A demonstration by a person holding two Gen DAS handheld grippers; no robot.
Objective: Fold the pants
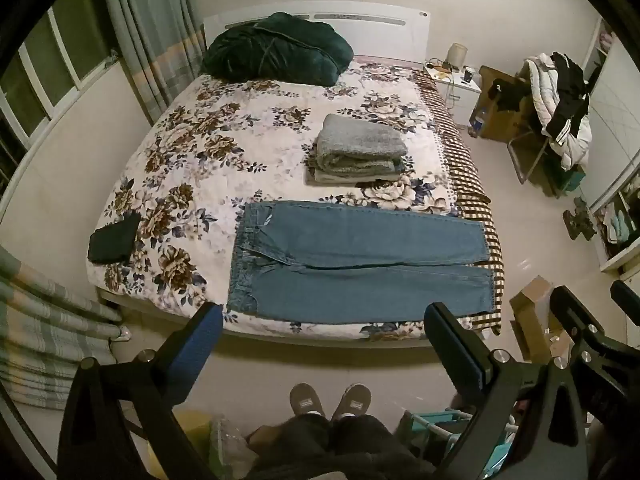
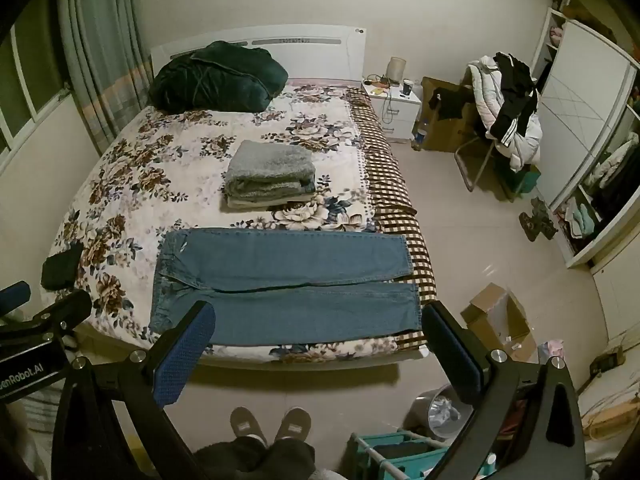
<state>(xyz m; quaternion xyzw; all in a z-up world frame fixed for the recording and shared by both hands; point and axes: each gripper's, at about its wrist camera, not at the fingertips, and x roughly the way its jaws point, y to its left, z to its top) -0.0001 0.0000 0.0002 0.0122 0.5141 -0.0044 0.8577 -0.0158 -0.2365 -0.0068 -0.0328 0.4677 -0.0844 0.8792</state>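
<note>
A pair of blue jeans (image 1: 360, 264) lies flat and spread out across the foot of the bed, waistband to the left and both legs running right; it also shows in the right wrist view (image 2: 288, 280). My left gripper (image 1: 324, 316) is open and empty, held above the floor short of the bed's near edge. My right gripper (image 2: 316, 316) is open and empty too, at about the same height and distance. The right gripper (image 1: 592, 320) shows at the right edge of the left wrist view.
The bed has a floral cover (image 1: 200, 152). On it lie a folded grey stack (image 1: 360, 148), a dark green blanket (image 1: 280, 48) by the headboard and a small black item (image 1: 114, 238) at left. Cardboard box (image 2: 496, 320), bin (image 2: 436, 408) and teal rack (image 2: 400, 452) stand on the floor.
</note>
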